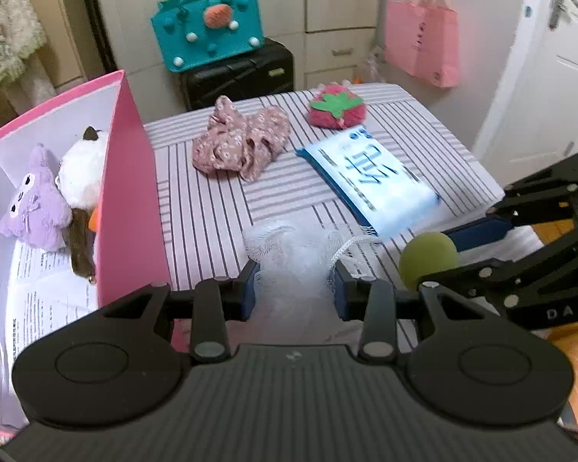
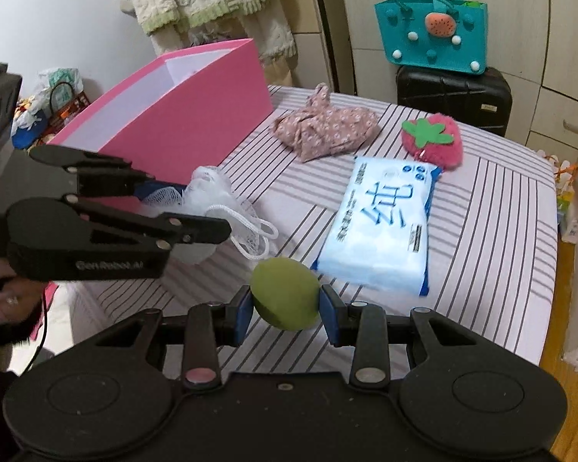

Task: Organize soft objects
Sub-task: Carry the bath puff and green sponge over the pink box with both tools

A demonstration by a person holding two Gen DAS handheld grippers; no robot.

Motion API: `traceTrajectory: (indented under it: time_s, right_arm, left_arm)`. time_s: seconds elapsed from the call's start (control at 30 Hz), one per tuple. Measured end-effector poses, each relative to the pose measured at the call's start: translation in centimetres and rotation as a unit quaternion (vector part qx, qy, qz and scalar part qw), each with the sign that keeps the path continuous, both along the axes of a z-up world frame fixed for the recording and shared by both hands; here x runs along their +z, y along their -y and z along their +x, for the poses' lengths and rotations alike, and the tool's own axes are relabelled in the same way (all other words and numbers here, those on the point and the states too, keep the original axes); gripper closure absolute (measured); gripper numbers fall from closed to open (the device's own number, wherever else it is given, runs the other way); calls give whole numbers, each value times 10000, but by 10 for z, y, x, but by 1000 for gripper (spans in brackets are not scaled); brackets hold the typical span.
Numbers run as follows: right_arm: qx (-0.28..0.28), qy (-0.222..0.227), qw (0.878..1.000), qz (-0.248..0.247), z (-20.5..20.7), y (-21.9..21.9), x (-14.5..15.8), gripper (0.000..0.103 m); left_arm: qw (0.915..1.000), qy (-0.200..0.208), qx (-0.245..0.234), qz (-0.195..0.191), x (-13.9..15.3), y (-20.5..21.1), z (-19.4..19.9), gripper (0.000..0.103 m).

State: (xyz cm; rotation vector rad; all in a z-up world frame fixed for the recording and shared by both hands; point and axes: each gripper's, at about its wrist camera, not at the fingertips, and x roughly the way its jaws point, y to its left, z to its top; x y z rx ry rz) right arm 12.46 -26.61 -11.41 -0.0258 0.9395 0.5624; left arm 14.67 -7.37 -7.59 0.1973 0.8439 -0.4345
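My left gripper (image 1: 294,288) is shut on a white mesh bath puff (image 1: 293,254), held just above the striped table; it also shows in the right wrist view (image 2: 215,196). My right gripper (image 2: 285,306) is shut on a green soft ball (image 2: 285,294), seen in the left wrist view (image 1: 427,258) to the right of the puff. A pink box (image 1: 129,200) on the left holds a purple plush (image 1: 34,208) and a white plush (image 1: 83,173). On the table lie a pink floral cloth (image 1: 242,142), a strawberry plush (image 1: 337,109) and a blue wipes pack (image 1: 370,181).
The striped table (image 1: 212,215) ends at the right near a white door (image 1: 558,77). Behind it stand a black suitcase (image 1: 239,73) with a teal bag (image 1: 208,27) on top, and a hanging pink bag (image 1: 422,42).
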Motion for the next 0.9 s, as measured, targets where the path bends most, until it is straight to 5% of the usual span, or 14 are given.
traceTrajectory:
  time_s: [0.37,0.9]
  right_arm:
    - [310,-332,9989,117,-25,-16,25,61]
    - [917,-118,9953,279,-42,-58,73,60]
  left_arm:
    - [9950,-663,-680,-323,30,-25,-25,66]
    - [9967,-207,-546,-561,84,-95,-60,66]
